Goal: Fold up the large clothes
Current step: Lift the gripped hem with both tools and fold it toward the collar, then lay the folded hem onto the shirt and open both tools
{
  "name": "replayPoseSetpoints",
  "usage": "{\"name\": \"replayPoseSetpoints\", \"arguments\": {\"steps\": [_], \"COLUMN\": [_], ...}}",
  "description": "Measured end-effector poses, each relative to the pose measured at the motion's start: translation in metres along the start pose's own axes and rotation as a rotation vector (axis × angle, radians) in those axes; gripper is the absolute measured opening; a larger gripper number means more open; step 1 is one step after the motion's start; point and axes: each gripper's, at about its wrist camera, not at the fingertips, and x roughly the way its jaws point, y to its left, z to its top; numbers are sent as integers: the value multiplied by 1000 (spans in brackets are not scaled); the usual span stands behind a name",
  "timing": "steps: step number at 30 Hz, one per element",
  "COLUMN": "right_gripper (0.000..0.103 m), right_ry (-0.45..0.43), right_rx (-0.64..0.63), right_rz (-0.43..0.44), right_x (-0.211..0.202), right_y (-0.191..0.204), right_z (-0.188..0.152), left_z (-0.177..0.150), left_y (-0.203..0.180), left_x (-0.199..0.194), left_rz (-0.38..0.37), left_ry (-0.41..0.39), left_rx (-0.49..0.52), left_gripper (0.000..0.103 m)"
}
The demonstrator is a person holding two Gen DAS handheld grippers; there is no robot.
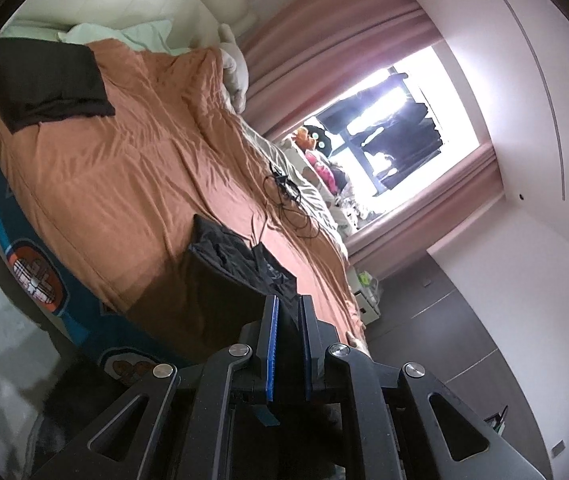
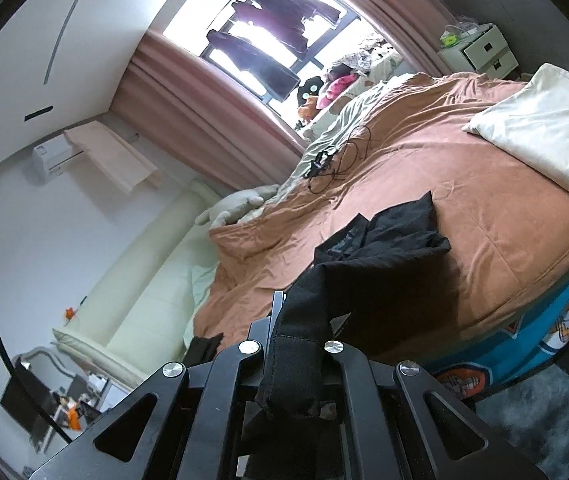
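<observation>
Item: black garment (image 2: 380, 240), large, dark, partly bunched, lying across the orange bedspread (image 2: 464, 184) near the bed's edge, with its near part lifted off the cover. Left hand-held gripper (image 1: 288, 308): we see it rolled well to one side so the room tilts, pointing slightly downward over the bed; its blue-faced jaws stand narrowly apart with dark cloth of the black garment (image 1: 240, 264) pinched between them at the tips. Right hand-held gripper (image 2: 302, 320): we see it also rolled and angled slightly downward, jaws clamped tight on a thick folded hem of the same garment, the cloth running back between the fingers toward the camera. We note no hand or sleeve in either view. Also on the bed: a folded dark brown cloth (image 1: 48, 80) at the far corner, a white pillow (image 2: 544, 136), a tangle of black cable (image 2: 336, 156), and a pale plush toy (image 2: 236, 204) at the cover's edge. Behind: pink curtains (image 2: 188, 96) and a bright window (image 2: 284, 40) with dark clothes hanging.
</observation>
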Motion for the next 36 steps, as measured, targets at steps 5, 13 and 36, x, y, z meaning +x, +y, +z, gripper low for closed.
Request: {"name": "replayPoseSetpoints", "arguments": {"steps": [5,13,36], "right_gripper": [4,5,5], "right_ry": [-5,-36,-58], "right_rx": [15,37,109], "right_rz": [-6,-6,-13], "right_x": [12,41,203], "right_y": [-6,-6,-30], "right_z": [13,46,139], "left_z": [10,38,127], "left_y": [-6,-25,-15], "left_x": [11,37,219], "left_rz": [6,-1,181], "left_ry": [-4,-43,-36], "left_rx": [14,42,47], "left_gripper": [10,10,0]}}
